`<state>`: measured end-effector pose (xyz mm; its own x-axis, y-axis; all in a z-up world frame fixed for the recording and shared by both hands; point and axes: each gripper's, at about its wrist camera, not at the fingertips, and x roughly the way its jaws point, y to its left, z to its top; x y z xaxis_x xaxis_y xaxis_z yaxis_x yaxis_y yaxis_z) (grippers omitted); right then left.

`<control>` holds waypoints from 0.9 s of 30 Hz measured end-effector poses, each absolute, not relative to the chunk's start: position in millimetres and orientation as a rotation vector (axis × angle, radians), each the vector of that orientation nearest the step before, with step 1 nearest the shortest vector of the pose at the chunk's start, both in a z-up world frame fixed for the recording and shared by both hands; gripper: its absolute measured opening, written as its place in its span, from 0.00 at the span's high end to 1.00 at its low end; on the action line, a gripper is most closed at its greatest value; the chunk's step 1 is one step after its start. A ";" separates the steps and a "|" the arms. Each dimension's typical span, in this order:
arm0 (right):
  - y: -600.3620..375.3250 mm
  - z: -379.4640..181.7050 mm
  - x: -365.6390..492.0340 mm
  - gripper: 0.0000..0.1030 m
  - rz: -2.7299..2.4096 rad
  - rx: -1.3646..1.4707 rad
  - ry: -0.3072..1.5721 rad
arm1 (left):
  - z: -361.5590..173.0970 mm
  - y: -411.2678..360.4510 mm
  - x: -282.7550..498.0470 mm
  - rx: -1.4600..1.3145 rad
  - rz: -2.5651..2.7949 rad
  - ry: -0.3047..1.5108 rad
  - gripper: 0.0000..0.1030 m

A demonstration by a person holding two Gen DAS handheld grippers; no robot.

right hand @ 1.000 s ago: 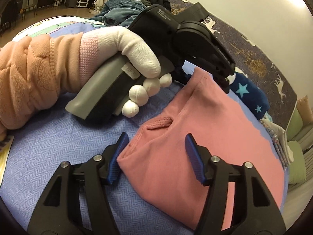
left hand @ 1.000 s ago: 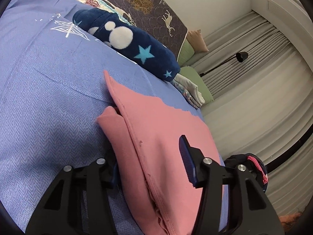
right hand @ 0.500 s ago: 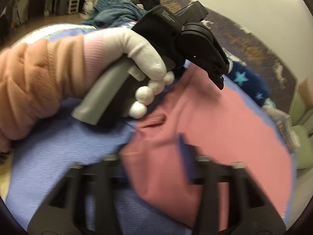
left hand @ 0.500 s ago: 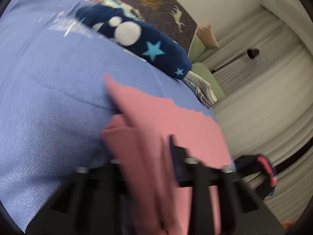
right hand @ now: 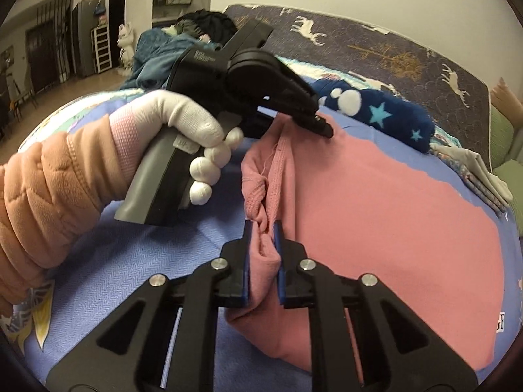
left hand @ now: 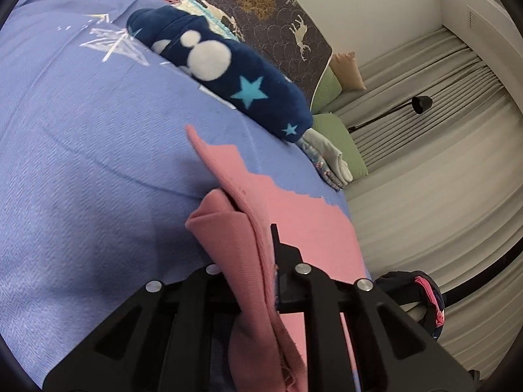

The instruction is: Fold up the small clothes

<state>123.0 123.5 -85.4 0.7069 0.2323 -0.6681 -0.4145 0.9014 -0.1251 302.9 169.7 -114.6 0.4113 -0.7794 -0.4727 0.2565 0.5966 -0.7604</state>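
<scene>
Blue bedspread (right hand: 114, 261) fills both views, with the pink garment (right hand: 392, 212) spread toward the right. My right gripper (right hand: 263, 254) is closing on its bunched near corner; my left gripper (left hand: 258, 281) pinches the same edge farther up, upper centre.

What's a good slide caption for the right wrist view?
Right gripper and left gripper both pinch one edge of the pink garment on the blue bedspread.

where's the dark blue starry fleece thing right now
In the left wrist view the dark blue fleece roll lies on the blue bedspread beyond the pink garment, along the patterned headboard, with folded pale cloth at its right end.
</scene>
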 end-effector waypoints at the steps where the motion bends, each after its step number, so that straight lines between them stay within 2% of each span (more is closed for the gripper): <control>1: 119.4 -82.5 121.2 0.89 0.359 -0.267 0.691 | -110.8 166.9 302.9 -0.650 -0.716 0.924 0.89; 14: 52.7 -49.3 106.4 0.89 0.314 -0.066 0.626 | -58.9 113.0 300.3 -0.547 -0.716 0.904 0.89; 27: -23.5 -35.3 88.7 0.89 0.279 0.104 0.583 | -41.4 24.0 305.7 -0.464 -0.718 0.967 0.89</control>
<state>88.7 -23.5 -35.3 0.7985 0.2889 -0.5281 -0.2302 0.9572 0.1754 305.7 24.0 -41.4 0.3699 -0.7294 -0.5755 0.3398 0.6827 -0.6469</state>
